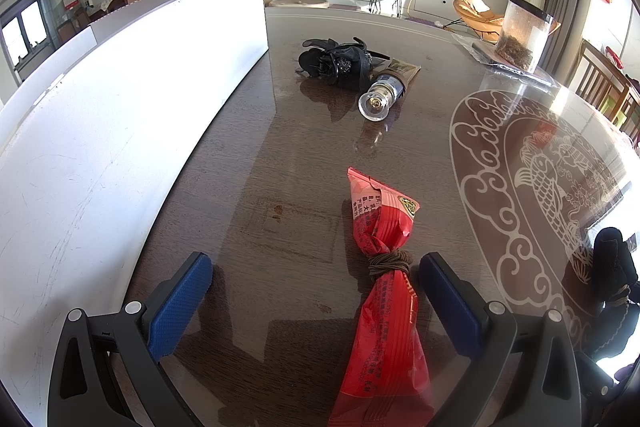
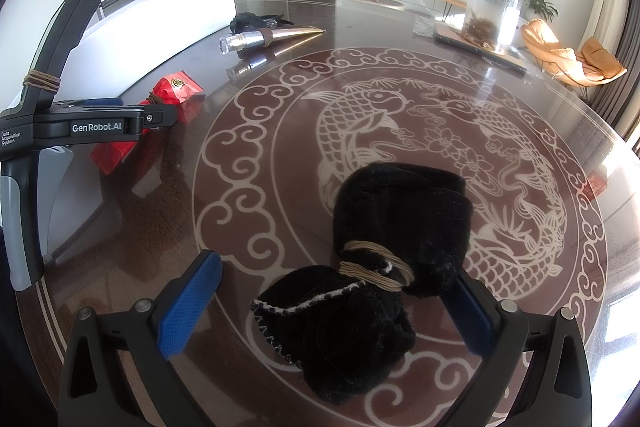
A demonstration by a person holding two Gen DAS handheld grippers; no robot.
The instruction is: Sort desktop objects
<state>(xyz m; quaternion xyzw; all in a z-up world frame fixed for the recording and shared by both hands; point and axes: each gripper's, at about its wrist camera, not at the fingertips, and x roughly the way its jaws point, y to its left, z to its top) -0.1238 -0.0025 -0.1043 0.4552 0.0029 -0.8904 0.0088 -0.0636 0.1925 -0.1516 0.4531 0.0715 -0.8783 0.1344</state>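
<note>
My left gripper (image 1: 316, 291) is open low over the table, and a red snack packet (image 1: 380, 267) tied with brown cord lies between its fingers, nearer the right one. The packet also shows in the right wrist view (image 2: 176, 89). My right gripper (image 2: 340, 303) is open around a black fuzzy pouch (image 2: 384, 227) bound with tan cord, lying on the carp pattern. Farther off lie a silver tube with a clear cap (image 1: 380, 97) and a black hair clip bundle (image 1: 336, 61). The left gripper body (image 2: 92, 125) shows in the right wrist view.
A long white box (image 1: 120, 131) runs along the table's left side. A clear canister with brown contents (image 1: 524, 35) stands on a plastic sheet at the far right. The glass-topped table (image 1: 248, 163) carries a white carp design (image 2: 400, 131).
</note>
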